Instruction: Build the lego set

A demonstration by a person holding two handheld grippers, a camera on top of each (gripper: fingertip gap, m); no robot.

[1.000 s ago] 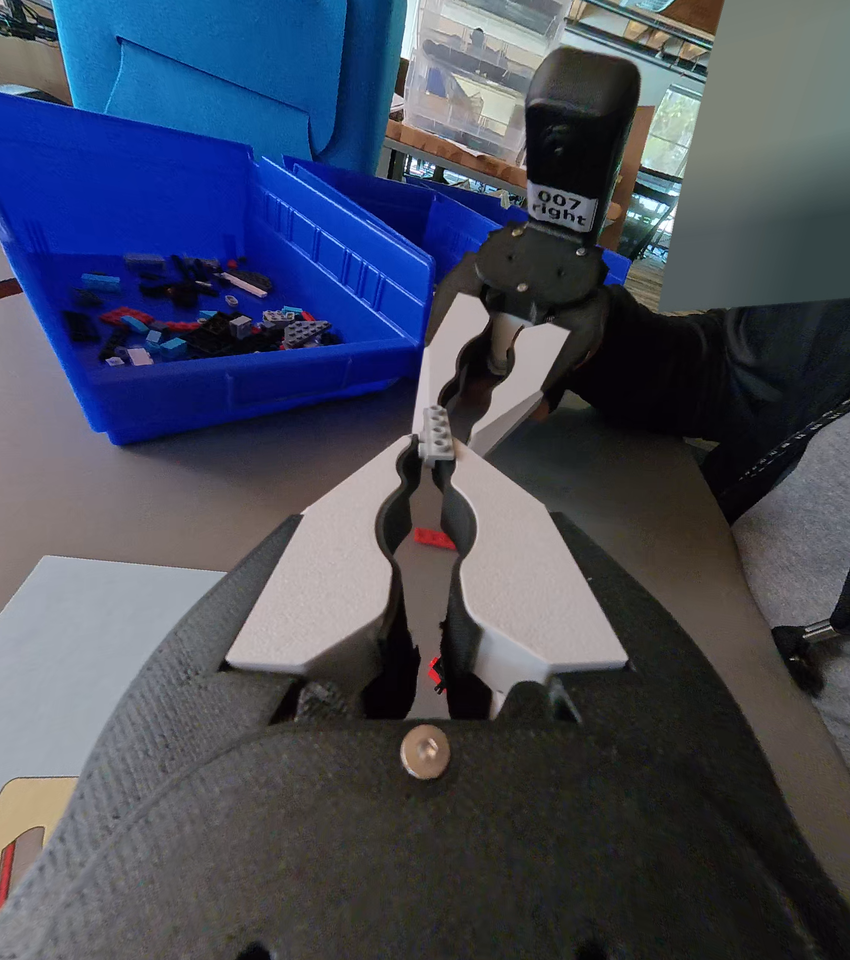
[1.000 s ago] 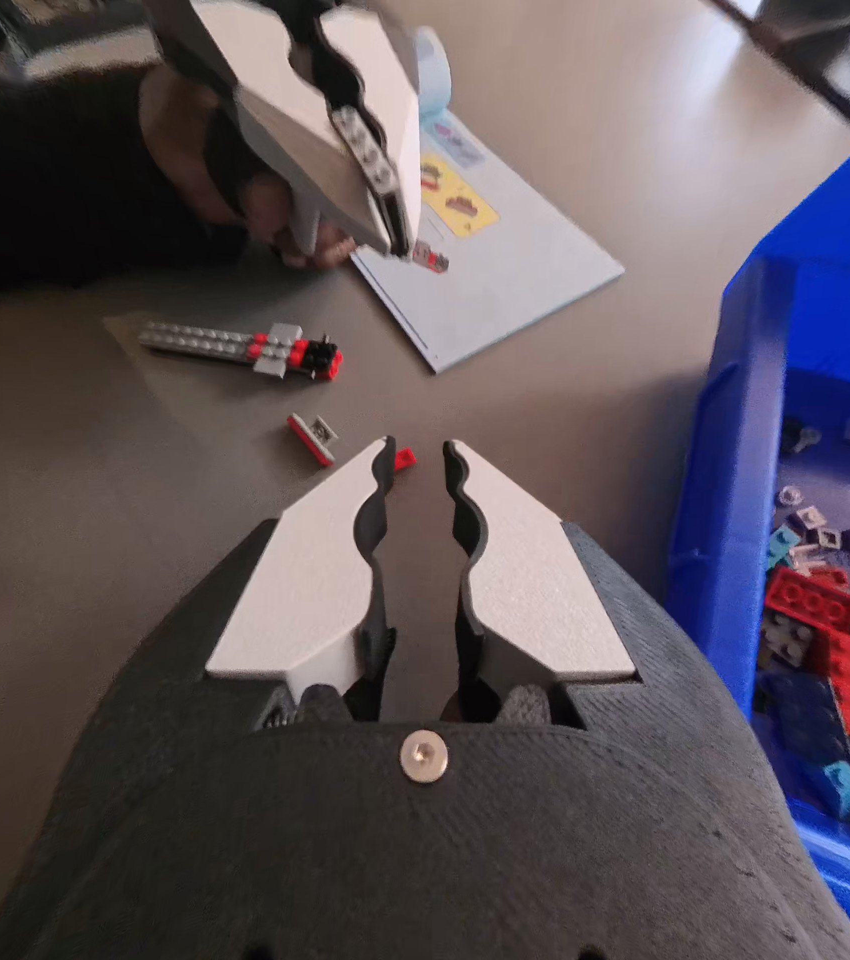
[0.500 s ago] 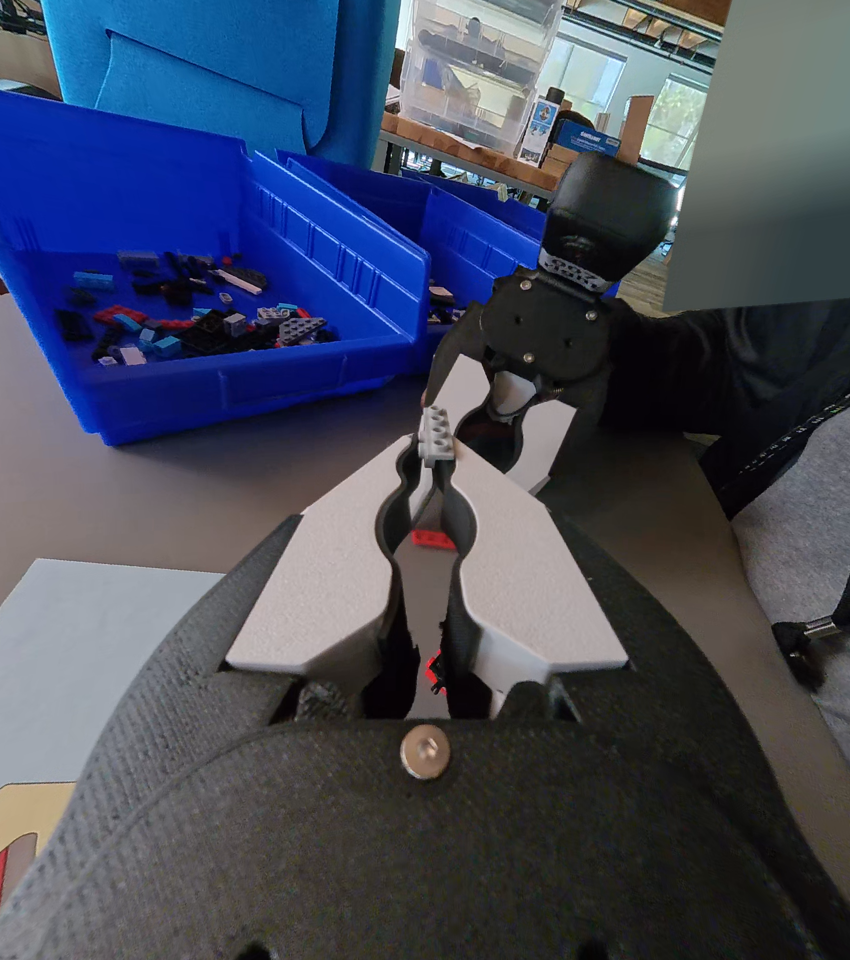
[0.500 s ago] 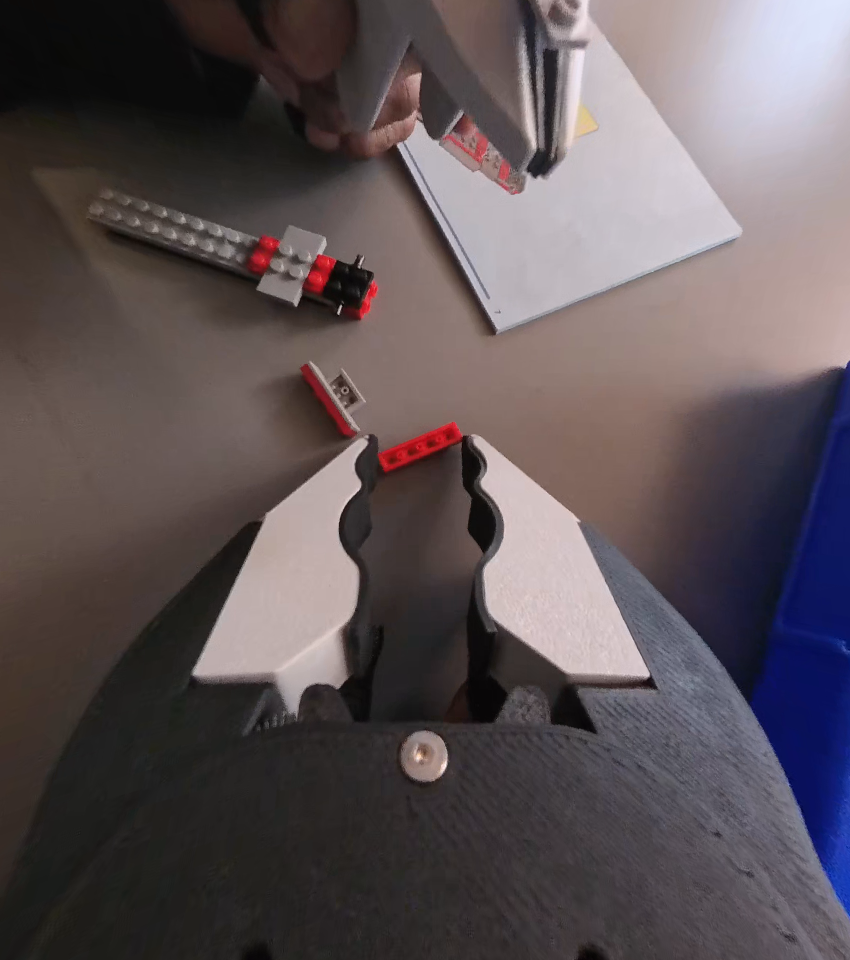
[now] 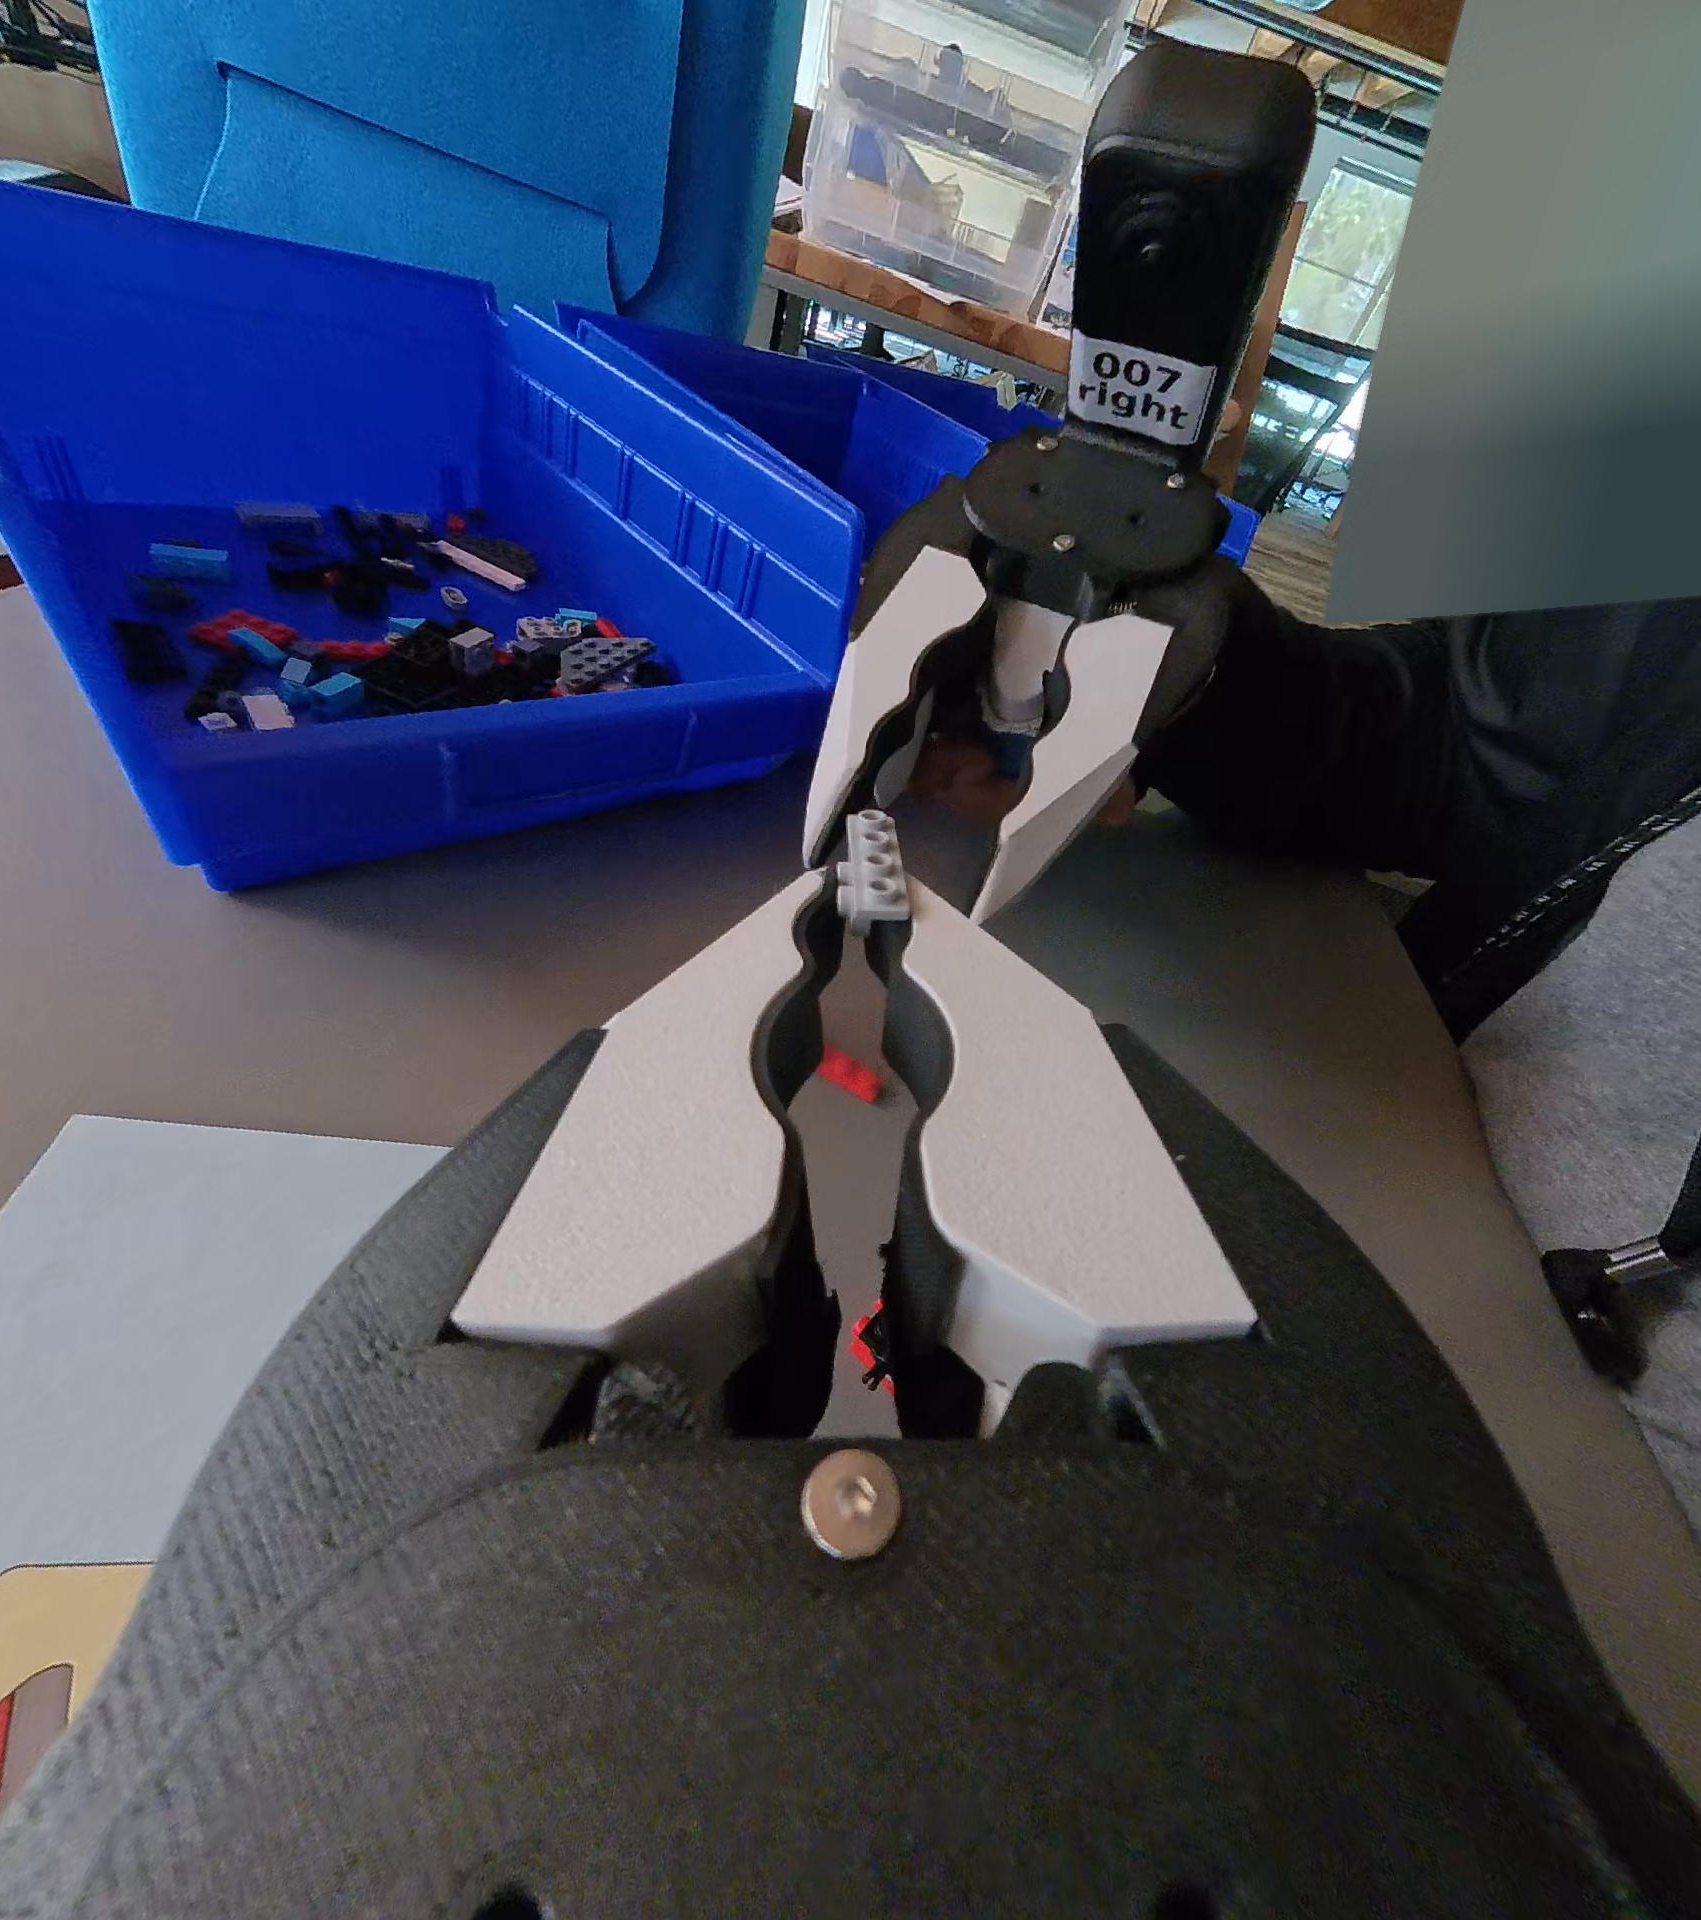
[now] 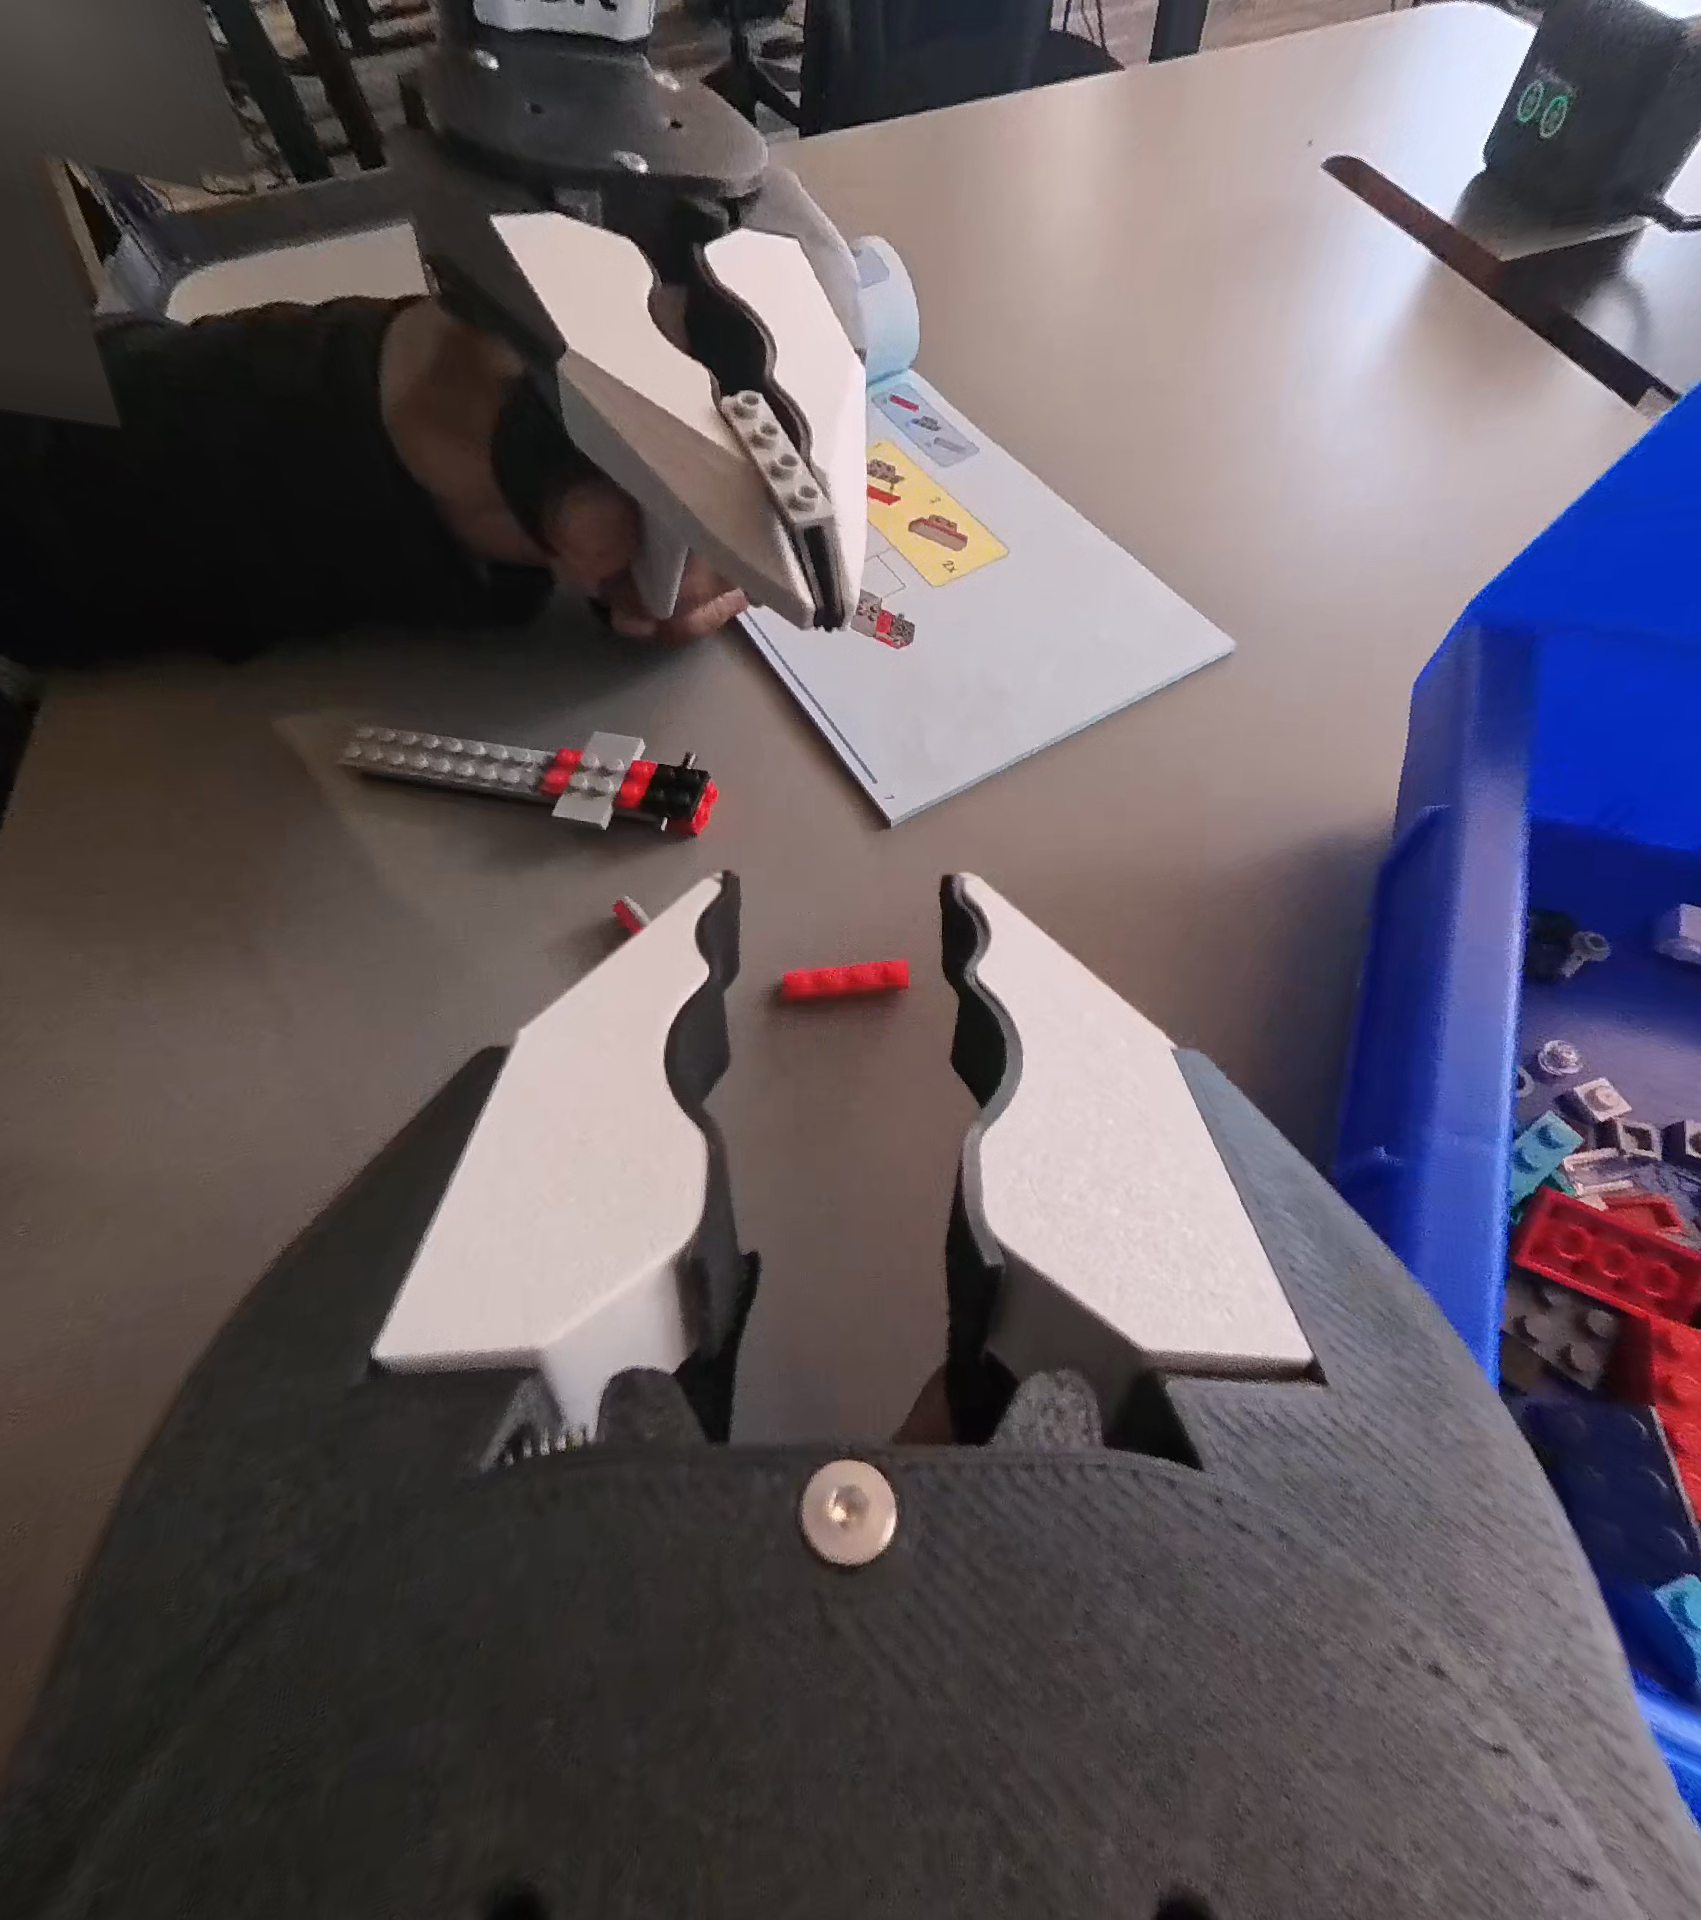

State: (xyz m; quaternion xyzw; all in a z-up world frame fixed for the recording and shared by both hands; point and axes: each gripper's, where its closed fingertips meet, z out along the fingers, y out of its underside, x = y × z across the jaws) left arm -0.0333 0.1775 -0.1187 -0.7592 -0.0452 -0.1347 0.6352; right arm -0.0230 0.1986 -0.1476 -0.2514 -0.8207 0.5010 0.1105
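Table (image 6: 202,1039) brown; left claw (image 5: 867,904) grips grey plate (image 5: 872,862), right claw (image 6: 835,894) spread.

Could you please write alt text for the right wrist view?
The open right gripper hovers over a red plate on the table. Beyond it, the left gripper pinches a grey plate above a booklet, near a part-built model; a blue bin stands at right.
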